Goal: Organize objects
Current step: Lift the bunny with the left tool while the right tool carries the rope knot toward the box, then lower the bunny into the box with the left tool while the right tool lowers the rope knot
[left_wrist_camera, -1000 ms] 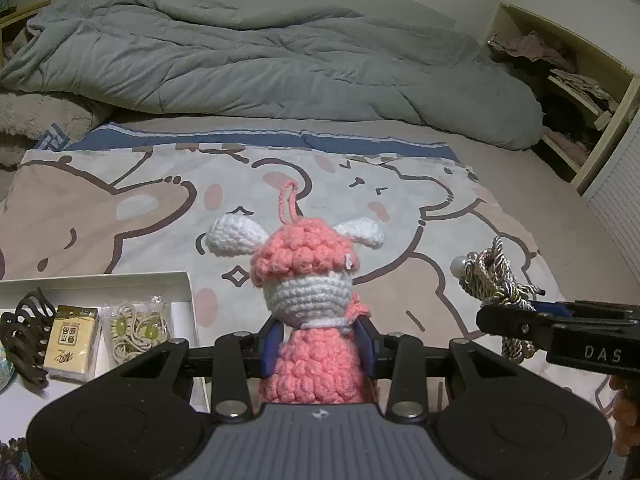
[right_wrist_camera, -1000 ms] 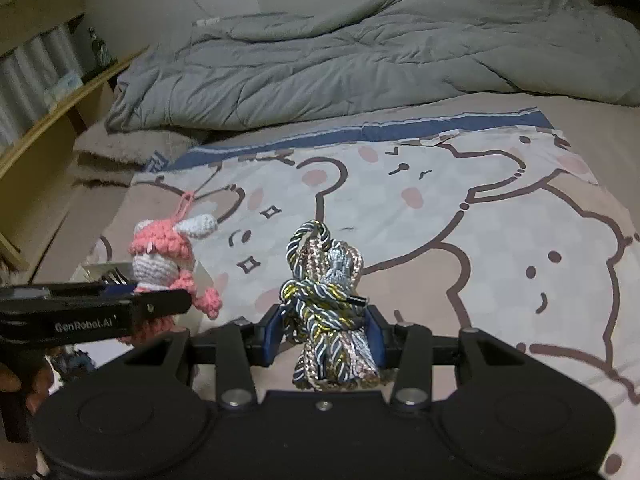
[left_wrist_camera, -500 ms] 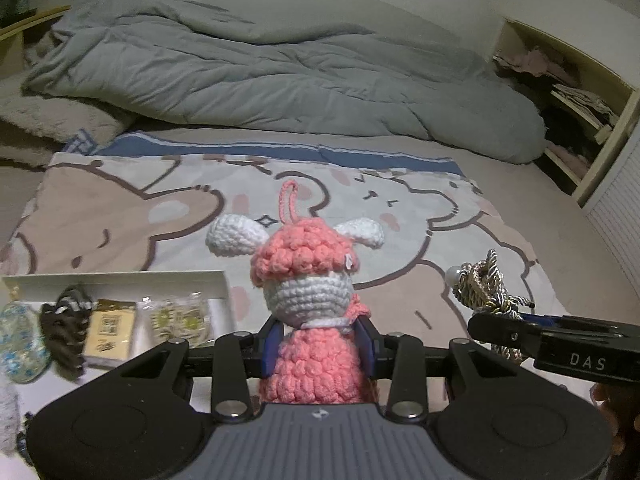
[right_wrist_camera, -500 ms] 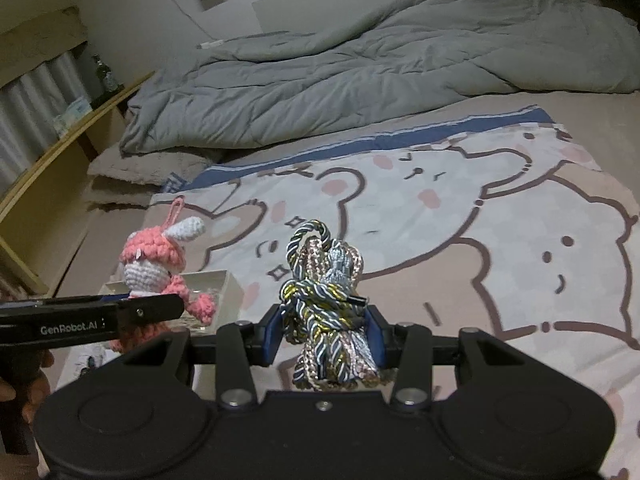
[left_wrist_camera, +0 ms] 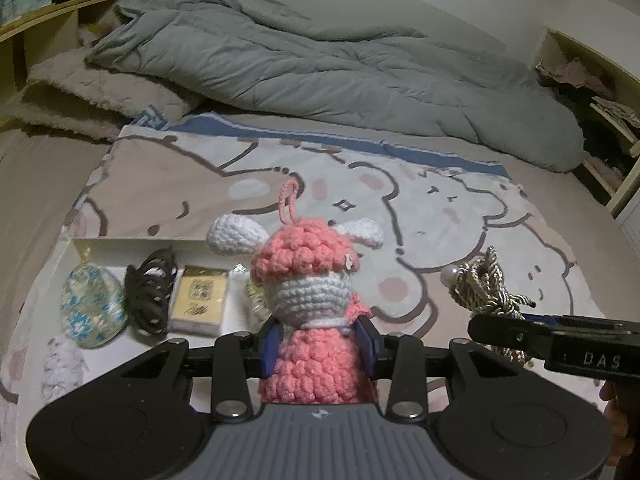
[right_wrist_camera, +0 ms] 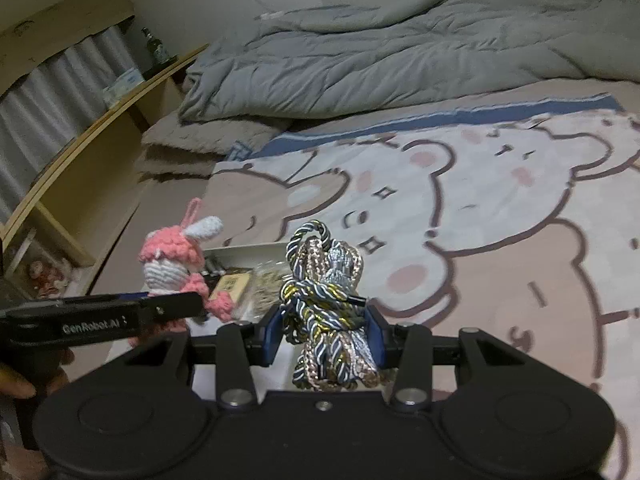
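My left gripper point(left_wrist_camera: 319, 344) is shut on a pink and white crochet doll point(left_wrist_camera: 308, 280), held upright above the bed; the same crochet doll point(right_wrist_camera: 172, 260) shows at the left of the right wrist view. A bundle of braided cord point(right_wrist_camera: 328, 304) sits clamped in my right gripper point(right_wrist_camera: 326, 338), which is shut on it; that cord bundle point(left_wrist_camera: 486, 292) also appears at the right of the left wrist view. A white tray point(left_wrist_camera: 132, 245) lies on the bear-print blanket point(left_wrist_camera: 440, 208), below and left of the doll. It holds a floral pouch point(left_wrist_camera: 92, 304), a dark hair claw point(left_wrist_camera: 150, 296), a yellow packet point(left_wrist_camera: 198, 300) and a clear bag partly hidden by the doll.
A rumpled grey duvet point(left_wrist_camera: 320, 68) covers the far half of the bed. A folded beige blanket point(left_wrist_camera: 92, 96) lies at the far left. Wooden shelving point(right_wrist_camera: 80, 152) runs along the left side, and more shelves point(left_wrist_camera: 600, 92) stand at the right.
Both grippers have moved left with their loads. The white tray and its contents have come further into the left wrist view, now below the doll.
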`<state>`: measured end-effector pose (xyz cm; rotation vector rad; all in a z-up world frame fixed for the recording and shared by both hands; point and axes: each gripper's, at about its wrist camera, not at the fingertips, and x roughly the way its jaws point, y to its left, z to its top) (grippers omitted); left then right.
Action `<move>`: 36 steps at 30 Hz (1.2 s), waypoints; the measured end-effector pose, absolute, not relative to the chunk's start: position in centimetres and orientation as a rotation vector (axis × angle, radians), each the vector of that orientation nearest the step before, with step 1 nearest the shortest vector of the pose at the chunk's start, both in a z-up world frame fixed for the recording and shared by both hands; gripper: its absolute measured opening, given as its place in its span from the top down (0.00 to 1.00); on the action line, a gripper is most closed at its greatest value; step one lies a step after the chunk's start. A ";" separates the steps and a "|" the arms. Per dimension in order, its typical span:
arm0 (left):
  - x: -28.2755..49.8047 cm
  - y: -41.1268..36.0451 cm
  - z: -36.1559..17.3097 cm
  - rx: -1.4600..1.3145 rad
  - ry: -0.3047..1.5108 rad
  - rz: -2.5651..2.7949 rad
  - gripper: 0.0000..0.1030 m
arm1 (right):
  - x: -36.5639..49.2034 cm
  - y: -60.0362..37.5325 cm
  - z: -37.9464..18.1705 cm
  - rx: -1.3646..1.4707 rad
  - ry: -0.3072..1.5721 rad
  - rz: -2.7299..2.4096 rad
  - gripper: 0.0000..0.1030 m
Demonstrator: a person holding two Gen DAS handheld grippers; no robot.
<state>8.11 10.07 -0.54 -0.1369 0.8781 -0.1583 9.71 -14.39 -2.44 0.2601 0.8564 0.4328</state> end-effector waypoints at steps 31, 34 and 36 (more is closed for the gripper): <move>7.1 15.9 -6.7 -0.153 1.005 -0.102 0.35 | 9.9 -5.9 -8.8 0.400 1.029 0.545 0.42; 7.2 15.9 -6.9 -0.155 1.013 -0.108 0.35 | 10.1 -6.3 -8.7 0.393 1.029 0.546 0.42; 7.3 15.8 -7.0 -0.150 1.015 -0.107 0.35 | 10.1 -6.3 -8.7 0.384 1.026 0.545 0.42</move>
